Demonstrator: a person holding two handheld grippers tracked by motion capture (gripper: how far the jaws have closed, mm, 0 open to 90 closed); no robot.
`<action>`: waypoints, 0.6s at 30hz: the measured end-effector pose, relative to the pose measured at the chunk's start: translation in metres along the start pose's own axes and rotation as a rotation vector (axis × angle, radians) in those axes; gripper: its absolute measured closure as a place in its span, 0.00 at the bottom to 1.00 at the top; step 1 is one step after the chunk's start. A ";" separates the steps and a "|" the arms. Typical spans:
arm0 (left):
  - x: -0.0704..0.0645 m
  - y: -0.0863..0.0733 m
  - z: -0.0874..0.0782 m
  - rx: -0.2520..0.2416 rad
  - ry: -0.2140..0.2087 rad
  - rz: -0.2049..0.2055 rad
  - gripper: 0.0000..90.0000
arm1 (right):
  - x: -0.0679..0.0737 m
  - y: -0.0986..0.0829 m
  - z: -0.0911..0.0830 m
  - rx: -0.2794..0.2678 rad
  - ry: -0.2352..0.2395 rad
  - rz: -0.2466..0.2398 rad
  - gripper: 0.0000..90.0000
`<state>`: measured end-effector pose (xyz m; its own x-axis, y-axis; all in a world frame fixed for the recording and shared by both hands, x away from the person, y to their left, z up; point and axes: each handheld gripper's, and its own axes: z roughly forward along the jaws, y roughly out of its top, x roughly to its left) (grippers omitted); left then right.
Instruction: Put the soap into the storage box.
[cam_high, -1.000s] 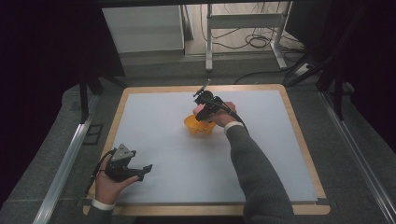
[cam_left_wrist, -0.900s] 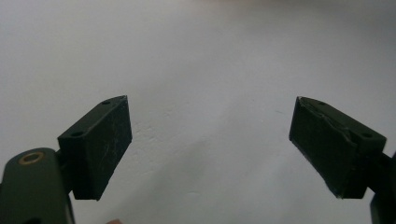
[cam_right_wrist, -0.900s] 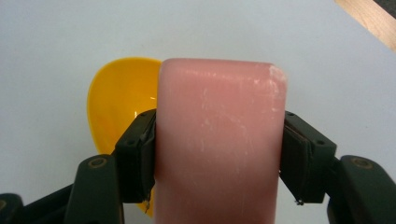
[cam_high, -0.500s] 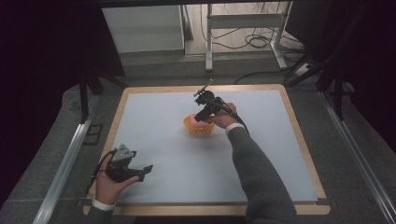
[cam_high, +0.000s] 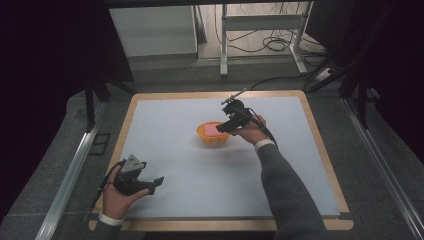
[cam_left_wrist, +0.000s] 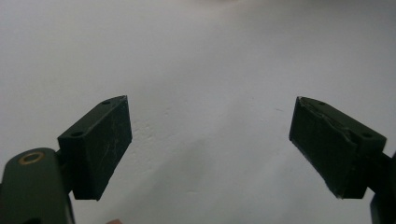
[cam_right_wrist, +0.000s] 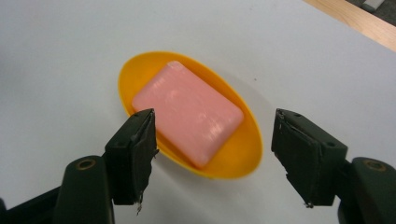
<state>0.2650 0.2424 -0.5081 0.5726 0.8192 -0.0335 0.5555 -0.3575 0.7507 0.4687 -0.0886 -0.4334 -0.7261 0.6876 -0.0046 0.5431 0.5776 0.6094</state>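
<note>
Since half a second ago, barely shifted: pink soap (cam_right_wrist: 187, 112) lying in yellow dish (cam_right_wrist: 243, 154) at frame centre in the high view, on the desk (cam_high: 165, 125). Right hand-held gripper (cam_right_wrist: 212, 154) hovering just above, jaws apart, empty. Best lowered squarely over the soap's short sides, clear of the dish rim. Left hand-held gripper (cam_high: 150, 185) idle at lower left, jaws apart. Nothing in the way.

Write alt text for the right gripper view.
A pink soap bar lies in an oval yellow dish on the white table, just beyond the right gripper, whose black jaws stand open and empty.
</note>
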 end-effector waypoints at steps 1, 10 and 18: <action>0.000 0.000 0.000 -0.002 -0.001 -0.003 0.15 | -0.003 -0.008 -0.005 -0.015 0.007 0.003 0.33; -0.002 0.000 0.001 0.003 0.001 0.000 0.15 | -0.012 -0.053 -0.031 -0.063 0.024 0.050 0.32; -0.003 -0.001 0.001 0.004 0.007 0.001 0.15 | -0.019 -0.094 -0.045 -0.082 0.034 0.086 0.31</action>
<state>0.2637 0.2396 -0.5095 0.5690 0.8219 -0.0284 0.5571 -0.3599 0.7484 0.4129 -0.1758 -0.4544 -0.6932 0.7167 0.0765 0.5685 0.4784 0.6693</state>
